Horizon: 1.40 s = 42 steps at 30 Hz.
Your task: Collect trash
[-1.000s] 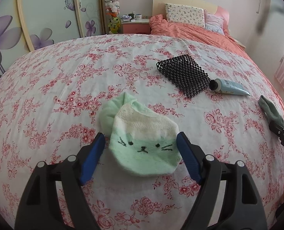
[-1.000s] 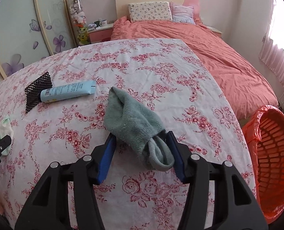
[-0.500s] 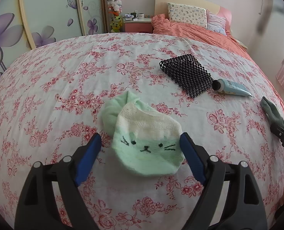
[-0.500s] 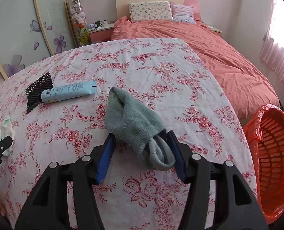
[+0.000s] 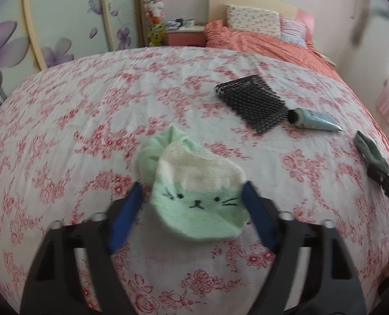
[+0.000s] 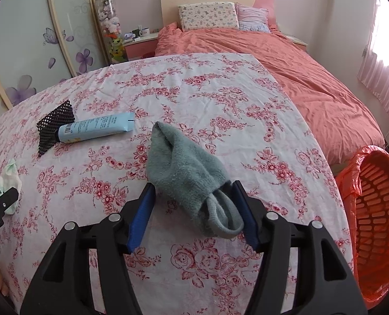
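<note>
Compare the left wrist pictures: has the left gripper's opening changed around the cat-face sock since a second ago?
Yes. The left gripper is closing: its blue fingers now stand nearer the cat-face sock, which lies on the same spot of the floral sheet.

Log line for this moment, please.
left tool: closing, cat sock between | right tool: closing, grey sock between | tube, mesh: untouched | basket: right
</note>
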{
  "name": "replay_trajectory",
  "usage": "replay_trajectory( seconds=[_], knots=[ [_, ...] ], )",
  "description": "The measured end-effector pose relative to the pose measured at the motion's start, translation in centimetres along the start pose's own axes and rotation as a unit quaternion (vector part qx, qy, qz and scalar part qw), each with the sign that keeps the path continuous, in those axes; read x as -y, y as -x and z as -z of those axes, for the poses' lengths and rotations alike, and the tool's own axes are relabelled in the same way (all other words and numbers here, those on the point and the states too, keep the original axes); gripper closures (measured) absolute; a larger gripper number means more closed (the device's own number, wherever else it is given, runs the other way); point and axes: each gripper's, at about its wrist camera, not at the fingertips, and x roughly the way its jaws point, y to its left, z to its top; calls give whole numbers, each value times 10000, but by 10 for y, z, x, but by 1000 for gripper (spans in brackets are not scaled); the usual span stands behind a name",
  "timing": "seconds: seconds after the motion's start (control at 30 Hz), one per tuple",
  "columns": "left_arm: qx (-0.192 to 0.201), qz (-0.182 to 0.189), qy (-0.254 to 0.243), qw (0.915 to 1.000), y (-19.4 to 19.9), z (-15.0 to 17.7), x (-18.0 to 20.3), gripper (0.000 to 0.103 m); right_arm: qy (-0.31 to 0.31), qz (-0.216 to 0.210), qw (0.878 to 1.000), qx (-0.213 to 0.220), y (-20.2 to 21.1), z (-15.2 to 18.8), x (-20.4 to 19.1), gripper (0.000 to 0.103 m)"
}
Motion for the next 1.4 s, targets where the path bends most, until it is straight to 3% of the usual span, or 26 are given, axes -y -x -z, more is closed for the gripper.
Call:
replay_trajectory(
  seconds=[0.03,0.1,0.17,0.27,0.47,0.73,0.87,1.1,1.4],
  knots=[
    [34,20,-41,10000,2,1,2,50,4,-37,10000,19,1,0,1,73],
    [65,30,-96,9999,3,2,4,65,-20,-210,9998,10,4,3,5,91],
    [75,132,-122,9998,6,2,6,82,-92,-345,9994,39,11,8,11,93],
    [116,277,-61,9995,11,2,5,88,-169,-380,9990,186,24,13,19,93],
    [393,617,-6,9973,37,4,19,89,-529,-478,9954,635,67,14,45,93],
    [780,1301,-320,9879,87,1,87,89,-1054,-385,9854,1277,125,20,88,93],
    [890,1842,-579,9771,110,4,139,89,-1344,-118,9783,1575,150,29,121,93],
    [809,2855,-1048,9492,134,9,240,89,-1834,522,9632,1897,174,42,182,93],
    [678,3534,-1717,9171,142,25,350,89,-2424,845,9476,1903,170,60,245,93]
  ],
)
